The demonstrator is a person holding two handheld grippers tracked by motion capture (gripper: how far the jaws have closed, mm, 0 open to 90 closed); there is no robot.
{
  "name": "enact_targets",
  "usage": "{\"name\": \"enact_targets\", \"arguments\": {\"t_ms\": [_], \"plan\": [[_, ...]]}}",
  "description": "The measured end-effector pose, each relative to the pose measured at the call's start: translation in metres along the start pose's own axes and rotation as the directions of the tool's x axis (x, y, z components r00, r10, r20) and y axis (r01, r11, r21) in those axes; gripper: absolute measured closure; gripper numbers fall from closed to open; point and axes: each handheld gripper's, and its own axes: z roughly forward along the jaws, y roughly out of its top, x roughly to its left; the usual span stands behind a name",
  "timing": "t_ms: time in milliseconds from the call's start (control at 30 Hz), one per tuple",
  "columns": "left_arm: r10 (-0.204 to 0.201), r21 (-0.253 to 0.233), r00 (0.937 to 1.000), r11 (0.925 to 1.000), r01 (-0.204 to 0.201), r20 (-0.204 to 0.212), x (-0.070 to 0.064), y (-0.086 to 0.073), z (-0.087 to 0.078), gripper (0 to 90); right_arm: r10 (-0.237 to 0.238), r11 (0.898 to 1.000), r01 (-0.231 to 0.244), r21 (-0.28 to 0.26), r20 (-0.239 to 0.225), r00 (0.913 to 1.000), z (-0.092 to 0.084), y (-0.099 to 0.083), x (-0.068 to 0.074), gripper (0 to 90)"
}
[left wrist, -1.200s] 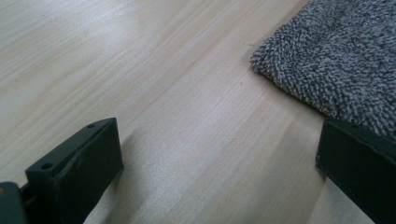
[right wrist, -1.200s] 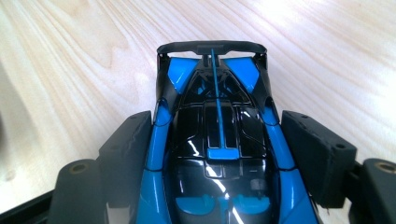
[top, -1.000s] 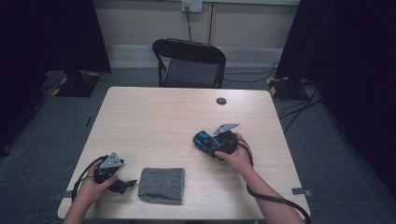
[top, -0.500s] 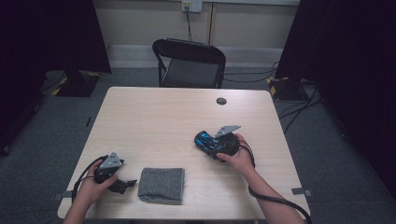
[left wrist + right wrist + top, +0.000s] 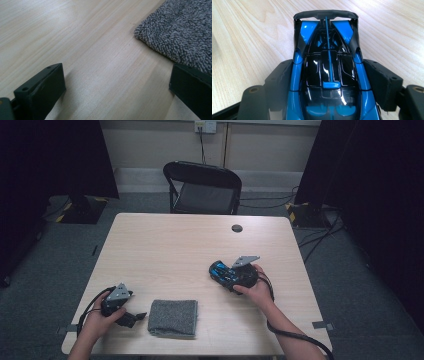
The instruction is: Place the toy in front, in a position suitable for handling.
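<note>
Half the toy car (image 5: 327, 75) hidden between jaws.

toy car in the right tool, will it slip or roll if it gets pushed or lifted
The toy car has glossy blue-and-black bodywork, so it could slip between the right tool's flat pads. It likely rolls on the smooth table if released. Its thin rear wing looks like the most fragile part.
</note>
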Motion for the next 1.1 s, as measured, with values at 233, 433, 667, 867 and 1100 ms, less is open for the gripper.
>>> {"name": "enact_targets", "arguments": {"t_ms": [233, 433, 667, 867, 1100], "plan": [[0.0, -0.001, 1.0, 1.0, 0.0, -0.001, 0.0, 0.0, 0.0, 0.0, 0.012, 1.0, -0.012, -0.011, 0.008, 0.9999, 0.0, -0.003, 0.002, 26.6], [0.0, -0.001, 1.0, 1.0, 0.0, -0.001, 0.0, 0.0, 0.0, 0.0, 0.012, 1.0, -0.012, -0.011, 0.014, 0.9998, 0.0, -0.005, 0.002, 26.2], [0.0, -0.001, 1.0, 1.0, 0.0, -0.001, 0.0, 0.0, 0.0, 0.0, 0.012, 1.0, -0.012, -0.024, 0.014, 0.9998, -0.001, -0.009, 0.002, 25.9], [0.0, 0.0, 1.0, 1.0, 0.0, -0.002, 0.0, 0.0, 0.0, 0.0, 0.014, 0.998, -0.013, -0.061, 0.005, 0.9999, -0.006, -0.011, 0.002, 18.0], [-0.002, 0.0, 1.0, 1.0, 0.002, -0.005, 0.0, 0.0, 0.0, 0.0, 0.012, 0.999, -0.011, -0.049, 0.012, 0.9999, -0.017, -0.015, 0.002, 14.8]]}}
